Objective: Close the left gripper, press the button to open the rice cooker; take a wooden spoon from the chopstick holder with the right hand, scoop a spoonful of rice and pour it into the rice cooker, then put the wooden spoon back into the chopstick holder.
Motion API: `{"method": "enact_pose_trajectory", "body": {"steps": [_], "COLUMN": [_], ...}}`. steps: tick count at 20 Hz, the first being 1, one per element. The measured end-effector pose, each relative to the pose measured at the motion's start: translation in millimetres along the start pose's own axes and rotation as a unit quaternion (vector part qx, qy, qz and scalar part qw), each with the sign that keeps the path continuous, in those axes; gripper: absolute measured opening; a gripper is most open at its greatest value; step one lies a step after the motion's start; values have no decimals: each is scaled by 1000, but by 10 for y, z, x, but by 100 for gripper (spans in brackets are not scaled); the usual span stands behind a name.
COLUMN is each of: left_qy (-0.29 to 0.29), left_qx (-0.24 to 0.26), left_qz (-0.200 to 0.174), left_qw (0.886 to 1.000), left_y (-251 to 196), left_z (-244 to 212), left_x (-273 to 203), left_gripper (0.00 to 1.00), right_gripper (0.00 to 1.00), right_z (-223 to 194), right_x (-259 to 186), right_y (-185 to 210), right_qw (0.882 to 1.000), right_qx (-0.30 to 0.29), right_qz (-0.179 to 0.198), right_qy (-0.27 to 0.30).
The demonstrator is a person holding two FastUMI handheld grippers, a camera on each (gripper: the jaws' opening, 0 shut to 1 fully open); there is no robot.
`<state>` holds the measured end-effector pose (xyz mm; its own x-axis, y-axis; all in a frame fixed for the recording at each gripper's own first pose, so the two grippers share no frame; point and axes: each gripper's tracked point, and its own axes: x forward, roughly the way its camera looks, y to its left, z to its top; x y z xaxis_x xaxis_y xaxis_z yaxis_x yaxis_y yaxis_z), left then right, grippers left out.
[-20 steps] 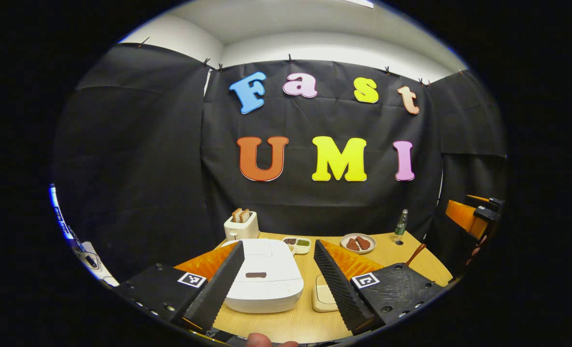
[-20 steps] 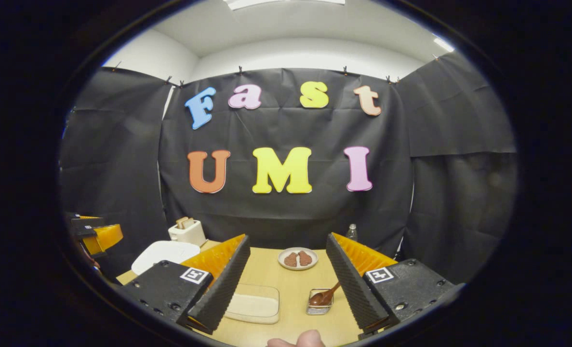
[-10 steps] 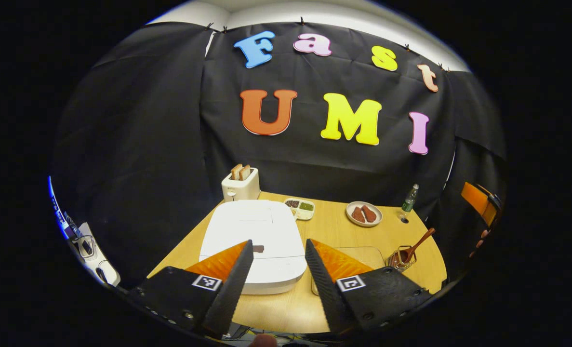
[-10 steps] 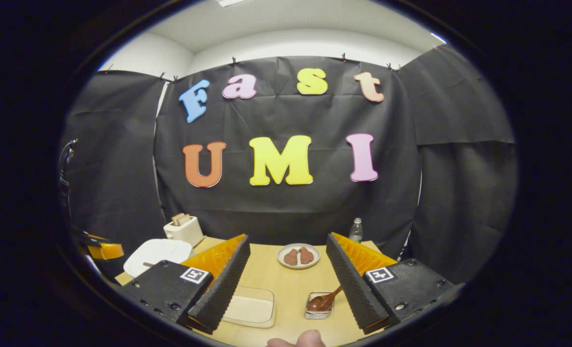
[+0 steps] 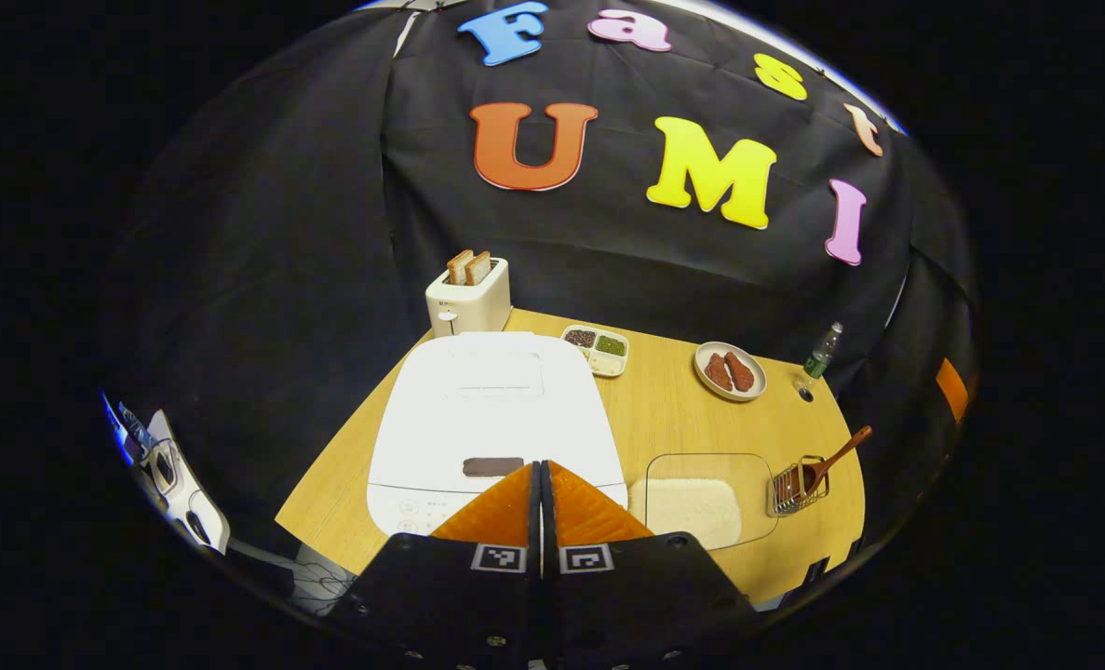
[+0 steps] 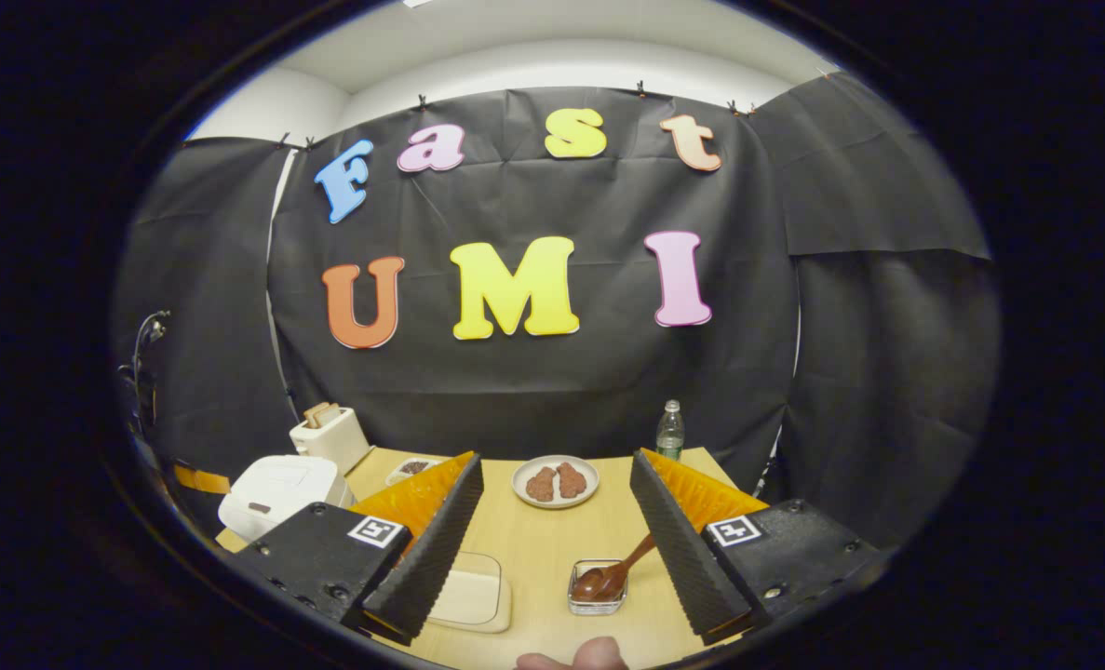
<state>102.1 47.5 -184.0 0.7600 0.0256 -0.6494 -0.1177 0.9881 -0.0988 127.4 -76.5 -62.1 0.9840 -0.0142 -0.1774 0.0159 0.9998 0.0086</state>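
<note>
Your left gripper (image 5: 541, 484) fingers met above smooth white rice cooker (image 5: 491, 409) (lid down); right gripper (image 6: 557, 530) gaped; wood-grain table (image 5: 673, 419).

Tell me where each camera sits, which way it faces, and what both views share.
Left gripper view: rides the left gripper, high over the table's near edge, tilted down at the rice cooker; its fingers meet at the bottom.
Right gripper view: rides the right gripper, low and level toward the back wall; fingers apart, a fingertip at the bottom edge.
Shared: rice cooker, toaster, plate, bottle, spoon.
</note>
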Motion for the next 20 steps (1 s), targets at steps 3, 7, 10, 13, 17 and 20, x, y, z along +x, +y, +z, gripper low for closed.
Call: {"method": "enact_pose_trajectory", "body": {"steps": [3, 7, 10, 13, 17, 20], "left_qy": [18, 37, 48, 43, 68, 61], "left_qx": [-15, -27, -34, -33, -33, -46], "left_qz": [7, 16, 17, 17, 16, 15], "left_qw": [1000, 999, 998, 998, 997, 997], "left_y": [141, 258, 280, 296, 291, 295], "left_z": [-18, -103, -233, -222, -416, -365], "left_x": [260, 551, 645, 677, 696, 687], "left_gripper": [0, 0, 0, 0, 0, 0], "right_gripper": [100, 100, 100, 100, 100, 100], "right_z": [-79, -222, -229, -254, -277, -255], "right_x": [28, 53, 36, 22, -15, -71], "right_y": [-91, -107, -109, -92, -26, 44], "right_qw": [1000, 999, 999, 999, 999, 999], "right_qx": [1, 2, -4, -9, -9, -12], "right_qz": [-11, -14, -16, -16, -11, -3], "right_qy": [8, 31, 34, 37, 40, 35]}}
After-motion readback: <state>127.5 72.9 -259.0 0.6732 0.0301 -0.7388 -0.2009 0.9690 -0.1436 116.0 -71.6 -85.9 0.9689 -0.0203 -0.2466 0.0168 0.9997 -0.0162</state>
